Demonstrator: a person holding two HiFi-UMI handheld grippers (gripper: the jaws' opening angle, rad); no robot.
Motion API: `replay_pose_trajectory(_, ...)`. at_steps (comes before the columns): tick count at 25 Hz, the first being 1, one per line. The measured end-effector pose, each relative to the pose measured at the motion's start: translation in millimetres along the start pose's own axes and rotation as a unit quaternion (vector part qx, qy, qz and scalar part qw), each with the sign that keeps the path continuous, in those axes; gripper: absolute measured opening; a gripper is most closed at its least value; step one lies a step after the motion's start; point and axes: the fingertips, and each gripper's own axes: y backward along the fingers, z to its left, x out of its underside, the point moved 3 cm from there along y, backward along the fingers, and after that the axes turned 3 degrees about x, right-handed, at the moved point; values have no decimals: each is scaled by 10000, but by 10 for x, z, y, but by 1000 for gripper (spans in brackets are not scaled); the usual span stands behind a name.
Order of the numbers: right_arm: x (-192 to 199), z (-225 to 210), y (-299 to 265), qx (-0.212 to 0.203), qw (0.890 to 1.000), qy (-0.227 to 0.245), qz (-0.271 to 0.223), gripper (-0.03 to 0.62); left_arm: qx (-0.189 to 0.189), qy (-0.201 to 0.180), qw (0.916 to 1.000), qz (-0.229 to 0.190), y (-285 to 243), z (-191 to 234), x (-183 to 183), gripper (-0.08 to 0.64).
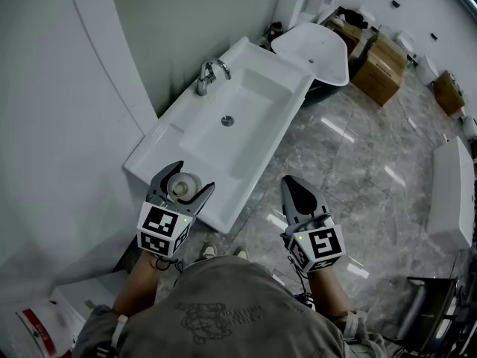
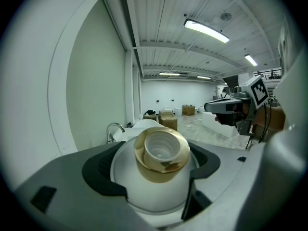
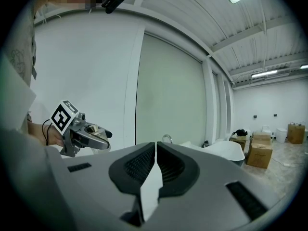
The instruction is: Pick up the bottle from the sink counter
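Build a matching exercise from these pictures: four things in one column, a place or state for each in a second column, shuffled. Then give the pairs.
Things
1. bottle
2. right gripper
3. faucet
4. drain

Places or states
A. in the middle of the basin
B. jaws together, nothing between them
C. clamped between the jaws of the left gripper
D. on the basin's rim, on the side by the wall

Pairs: 1-C, 2-B, 3-D, 4-A

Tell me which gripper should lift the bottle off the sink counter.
The left gripper. Its jaws clamp the bottle at the near end of the counter; the right gripper is shut, empty, out over the floor.
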Motion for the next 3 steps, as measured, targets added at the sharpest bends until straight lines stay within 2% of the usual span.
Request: replay_pose_trajectory(3,15,-19,-6,35,9999,84,42,35,26,16,10000,-22,-23,-11,-11,350)
